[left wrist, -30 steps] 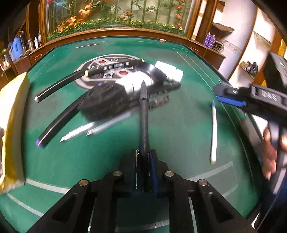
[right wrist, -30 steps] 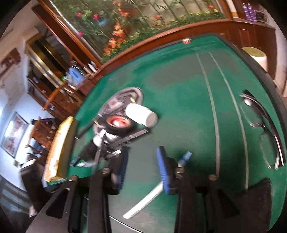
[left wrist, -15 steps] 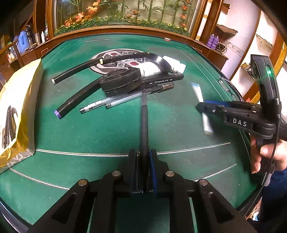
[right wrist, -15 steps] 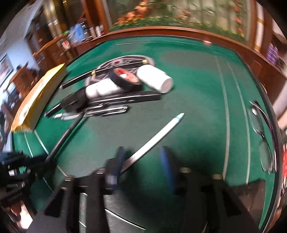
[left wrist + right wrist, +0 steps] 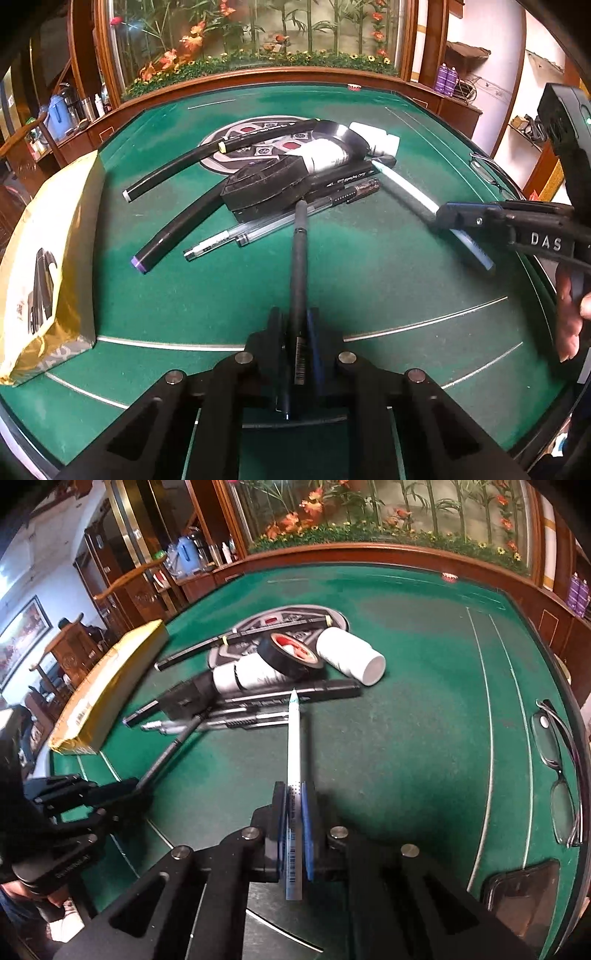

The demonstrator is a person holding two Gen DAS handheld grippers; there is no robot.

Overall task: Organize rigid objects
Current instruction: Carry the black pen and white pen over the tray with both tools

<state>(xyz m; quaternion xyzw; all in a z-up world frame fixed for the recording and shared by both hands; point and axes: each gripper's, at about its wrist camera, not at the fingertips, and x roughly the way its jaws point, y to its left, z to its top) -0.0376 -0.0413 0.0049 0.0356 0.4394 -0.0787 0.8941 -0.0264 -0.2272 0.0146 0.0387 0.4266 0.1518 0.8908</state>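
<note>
My green felt table [image 5: 369, 280], crossed by pale curved lines, ends at a wooden rim [image 5: 406, 554]. Beyond it on the far side stands a glass case of artificial flowers and bamboo [image 5: 258, 33]. White shelves [image 5: 532, 103] fill the right wall; dark wooden cabinets [image 5: 122, 576] stand on my left.

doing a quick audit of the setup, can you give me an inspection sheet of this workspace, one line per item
surface: green felt table with white lines and a round printed emblem.
job's things: dark pen in the left gripper; white pen in the right gripper; pile of pens and markers, black tape roll, white cup on its side.
clutter: yellow box, glasses, phone.
grippers: both shut on their pens.
cables: thin cable below the right gripper.
surroundings: wooden rail, flower display, shelves.
</note>
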